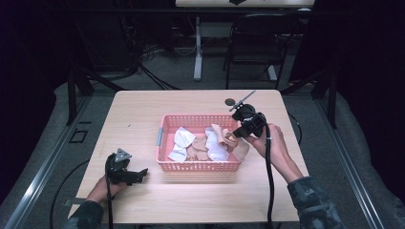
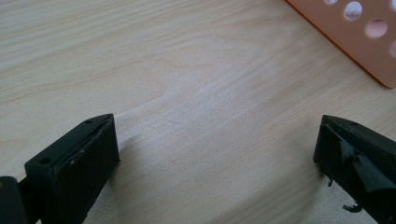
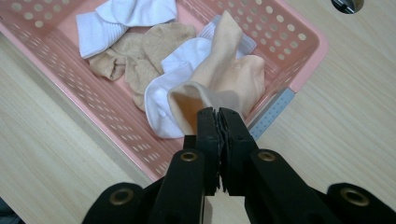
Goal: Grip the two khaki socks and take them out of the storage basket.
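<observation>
A pink perforated basket point(image 1: 198, 166) stands mid-table and holds white and tan socks point(image 3: 140, 51). My right gripper point(image 1: 235, 135) hovers over the basket's right end, shut on the cuff of a peach sock point(image 1: 228, 139). In the right gripper view the jaws point(image 3: 218, 114) pinch that peach sock point(image 3: 224, 81), which hangs from them over the basket point(image 3: 299, 60). My left gripper point(image 1: 142, 173) rests on the table left of the basket, open with nothing between its fingers point(image 2: 79, 158). Bare wood lies between them, and the basket's corner point(image 2: 359, 42) is just beyond.
A small dark round object point(image 1: 230, 101) lies on the table behind the basket. A black chair point(image 1: 255, 45) and a table leg point(image 1: 197, 47) stand on the floor beyond the far edge. Bare table point(image 1: 138, 119) spreads left of the basket.
</observation>
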`<state>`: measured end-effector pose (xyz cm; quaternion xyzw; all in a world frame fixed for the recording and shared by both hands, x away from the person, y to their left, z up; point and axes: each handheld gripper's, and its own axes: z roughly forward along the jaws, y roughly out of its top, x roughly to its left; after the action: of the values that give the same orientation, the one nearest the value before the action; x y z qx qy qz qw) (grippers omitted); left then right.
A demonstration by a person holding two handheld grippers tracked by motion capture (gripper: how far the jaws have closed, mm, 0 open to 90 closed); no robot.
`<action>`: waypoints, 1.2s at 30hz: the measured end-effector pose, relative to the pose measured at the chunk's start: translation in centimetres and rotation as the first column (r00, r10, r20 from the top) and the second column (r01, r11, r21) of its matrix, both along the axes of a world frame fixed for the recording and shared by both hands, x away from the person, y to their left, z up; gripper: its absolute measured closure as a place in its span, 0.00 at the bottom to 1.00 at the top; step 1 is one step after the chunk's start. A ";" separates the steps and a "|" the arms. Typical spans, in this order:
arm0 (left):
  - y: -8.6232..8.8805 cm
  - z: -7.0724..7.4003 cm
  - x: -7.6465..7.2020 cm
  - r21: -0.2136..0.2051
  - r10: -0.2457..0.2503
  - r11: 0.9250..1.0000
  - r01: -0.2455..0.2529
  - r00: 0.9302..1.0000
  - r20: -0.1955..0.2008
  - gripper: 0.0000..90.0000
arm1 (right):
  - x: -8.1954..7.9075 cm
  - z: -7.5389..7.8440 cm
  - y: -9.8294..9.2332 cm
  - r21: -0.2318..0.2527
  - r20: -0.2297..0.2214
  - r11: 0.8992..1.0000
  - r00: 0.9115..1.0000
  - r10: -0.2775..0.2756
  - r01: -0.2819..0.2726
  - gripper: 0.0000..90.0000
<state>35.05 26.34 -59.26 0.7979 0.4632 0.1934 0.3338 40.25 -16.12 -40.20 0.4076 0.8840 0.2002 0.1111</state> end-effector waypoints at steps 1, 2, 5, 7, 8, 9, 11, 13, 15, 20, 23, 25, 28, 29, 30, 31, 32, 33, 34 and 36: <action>0.0 0.0 0.0 0.000 0.000 1.000 0.000 1.000 0.000 0.00 | 0.0 0.1 0.0 0.002 0.001 1.000 1.000 0.000 0.000 0.97; 0.0 0.0 0.0 -0.001 0.000 1.000 0.000 1.000 0.000 0.00 | 0.0 0.2 0.0 0.002 0.003 1.000 1.000 0.001 -0.001 0.97; 0.0 0.0 0.0 -0.001 -0.001 1.000 0.001 1.000 0.000 0.00 | 0.0 0.6 0.0 0.006 0.013 1.000 1.000 -0.003 0.002 0.97; 0.0 0.0 0.0 -0.001 -0.001 1.000 0.001 1.000 0.000 0.00 | 0.1 0.9 -0.1 0.005 0.015 1.000 1.000 0.002 -0.002 0.97; 0.0 0.0 0.0 -0.001 -0.001 1.000 0.001 1.000 0.000 0.00 | 0.1 1.1 -0.1 0.002 0.015 1.000 1.000 0.002 -0.002 0.97; 0.0 0.0 0.0 -0.001 -0.001 1.000 0.001 1.000 0.000 0.00 | 0.1 1.2 -0.1 0.003 0.017 1.000 1.000 0.003 -0.003 0.97; 0.0 0.0 0.0 -0.001 -0.002 1.000 0.002 1.000 0.000 0.00 | 0.1 1.5 -0.1 0.004 0.020 1.000 1.000 0.004 -0.004 0.97; 0.0 0.0 0.0 -0.001 -0.002 1.000 0.002 1.000 0.000 0.00 | 0.0 1.7 -0.1 0.003 0.028 1.000 1.000 0.004 -0.004 0.97; 0.0 0.0 0.0 -0.001 -0.002 1.000 0.002 1.000 0.000 0.00 | 0.0 2.0 -0.1 0.000 0.036 1.000 0.999 0.005 -0.005 0.97; 0.0 0.0 0.0 -0.001 -0.002 1.000 0.002 1.000 0.000 0.00 | -0.2 2.8 -0.3 -0.005 0.064 1.000 0.998 -0.002 0.003 0.98; 0.0 0.0 0.0 -0.001 -0.002 1.000 0.002 1.000 0.000 0.00 | -0.3 3.2 -0.5 -0.010 0.075 1.000 0.997 -0.007 0.007 0.98; 0.0 0.0 0.0 -0.001 -0.002 1.000 0.002 1.000 0.000 0.00 | -0.4 3.5 -0.8 -0.013 0.080 1.000 0.997 -0.011 0.012 0.98; 0.0 0.0 0.0 -0.001 -0.001 1.000 0.001 1.000 0.000 0.00 | -0.4 3.9 -1.2 -0.010 0.089 1.000 0.996 -0.019 0.020 0.98; 0.0 0.0 0.0 -0.001 -0.002 1.000 0.002 1.000 0.000 0.00 | -0.5 4.0 -1.4 -0.008 0.097 1.000 0.995 -0.023 0.024 0.98; 0.0 0.0 0.0 -0.001 -0.001 1.000 0.001 1.000 0.000 0.00 | -0.5 4.2 -1.6 -0.006 0.103 1.000 0.994 -0.027 0.027 0.98; 0.0 0.0 0.0 -0.001 -0.002 1.000 0.002 1.000 -0.001 0.00 | -0.5 4.3 -1.7 -0.009 0.104 1.000 0.994 -0.029 0.030 0.98; 0.0 0.0 0.0 -0.001 -0.002 1.000 0.001 1.000 -0.001 0.00 | -0.6 4.5 -1.9 -0.004 0.107 0.999 0.994 -0.031 0.031 0.98; 0.0 0.0 0.0 -0.001 -0.001 1.000 0.001 1.000 0.000 0.00 | -0.6 4.6 -2.1 -0.009 0.109 0.999 0.993 -0.034 0.035 0.98; 0.0 0.0 0.0 -0.001 -0.001 1.000 0.001 1.000 -0.001 0.00 | -0.6 4.8 -2.2 -0.015 0.112 0.999 0.993 -0.037 0.039 0.98; 0.0 0.0 0.0 -0.001 -0.002 1.000 0.002 1.000 0.000 0.00 | -0.7 5.0 -2.7 -0.010 0.120 0.999 0.992 -0.048 0.049 0.98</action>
<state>35.05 26.34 -59.26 0.7981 0.4627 0.1927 0.3342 39.57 -18.77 -35.22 0.4155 0.8669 0.2157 0.1716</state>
